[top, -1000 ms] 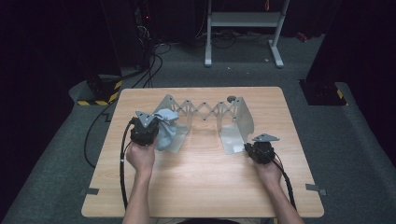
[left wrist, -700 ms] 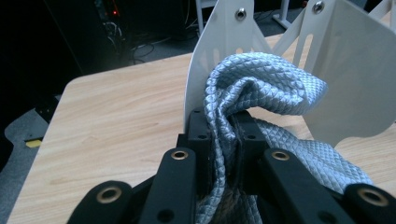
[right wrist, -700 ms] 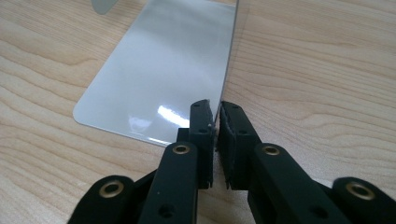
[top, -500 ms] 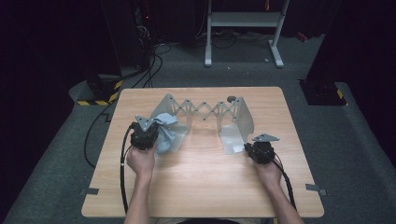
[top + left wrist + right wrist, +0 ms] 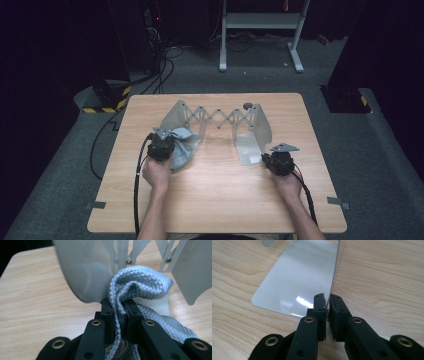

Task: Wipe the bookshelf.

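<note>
Your left gripper [image 5: 119,312] is clamping the grey-blue cloth [image 5: 140,282], which is bunching just beyond its jaws against the rack [image 5: 220,120]. Your right gripper [image 5: 328,305] is pinching the rack's metal plate [image 5: 299,280] edge.

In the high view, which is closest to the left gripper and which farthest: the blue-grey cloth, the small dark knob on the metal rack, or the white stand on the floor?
From the left gripper:
1. Blue-grey textured cloth, pinched in its jaws.
2. Small dark round knob, on the far right end of the folding rack.
3. White metal stand, on the floor beyond the table.
</note>
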A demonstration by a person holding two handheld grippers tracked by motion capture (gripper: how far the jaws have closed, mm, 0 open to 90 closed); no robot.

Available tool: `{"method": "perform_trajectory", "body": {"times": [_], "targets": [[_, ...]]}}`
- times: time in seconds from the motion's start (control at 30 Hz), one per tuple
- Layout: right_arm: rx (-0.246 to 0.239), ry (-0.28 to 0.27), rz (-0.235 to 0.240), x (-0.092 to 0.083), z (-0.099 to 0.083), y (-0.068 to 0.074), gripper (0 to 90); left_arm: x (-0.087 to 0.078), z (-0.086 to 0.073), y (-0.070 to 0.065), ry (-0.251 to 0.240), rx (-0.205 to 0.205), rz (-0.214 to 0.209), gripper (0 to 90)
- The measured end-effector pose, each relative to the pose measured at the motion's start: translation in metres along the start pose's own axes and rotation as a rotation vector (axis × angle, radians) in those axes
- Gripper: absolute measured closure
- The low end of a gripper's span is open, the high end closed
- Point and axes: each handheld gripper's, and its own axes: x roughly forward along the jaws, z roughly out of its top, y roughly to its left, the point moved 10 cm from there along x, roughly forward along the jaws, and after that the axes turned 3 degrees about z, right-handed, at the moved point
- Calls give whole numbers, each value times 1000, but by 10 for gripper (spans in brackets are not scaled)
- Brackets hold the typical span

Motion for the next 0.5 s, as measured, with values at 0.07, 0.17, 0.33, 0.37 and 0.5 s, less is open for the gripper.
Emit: {"method": "perform_trajectory", "body": {"times": [0.07,0.17,0.33,0.37,0.5], "targets": [[0,0,0,0,0,0,843,3,-3,-1,11,5,4,801],[0,0,1,0,0,0,843,8,-9,-2,38,18,9,801],[0,0,0,0,0,0,843,17,-20,-4,95,43,9,800],[-1,0,0,0,0,0,843,18,-21,-5,97,47,13,800],[-1,0,0,0,0,0,843,20,-24,-6,110,65,13,800]]}}
